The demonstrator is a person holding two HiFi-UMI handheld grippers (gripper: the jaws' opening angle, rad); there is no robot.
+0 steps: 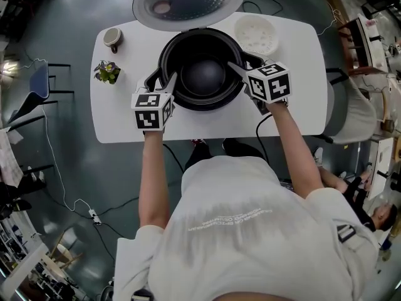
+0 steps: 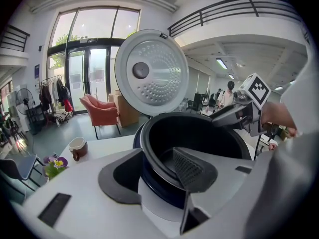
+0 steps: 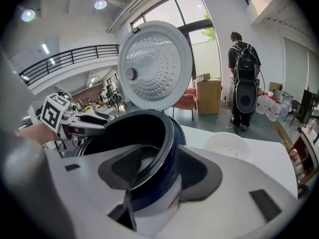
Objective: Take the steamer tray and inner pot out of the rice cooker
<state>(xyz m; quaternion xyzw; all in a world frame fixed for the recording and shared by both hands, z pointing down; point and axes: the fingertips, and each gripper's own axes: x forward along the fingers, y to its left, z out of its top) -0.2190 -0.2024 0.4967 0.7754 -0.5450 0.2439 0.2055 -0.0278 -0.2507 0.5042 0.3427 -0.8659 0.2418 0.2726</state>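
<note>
The rice cooker stands on the white table with its lid swung up. The black inner pot sits inside it and looks empty. A white round steamer tray lies on the table behind and to the right of the cooker. My left gripper straddles the pot's left rim, one finger inside and one outside, with a gap at the outer pad. My right gripper straddles the right rim the same way, with no clear press.
A brown-and-white cup and a small flower pot stand at the table's left end. The table's front edge is close to the person's body. Chairs flank the table, and a cable runs across the floor at the left.
</note>
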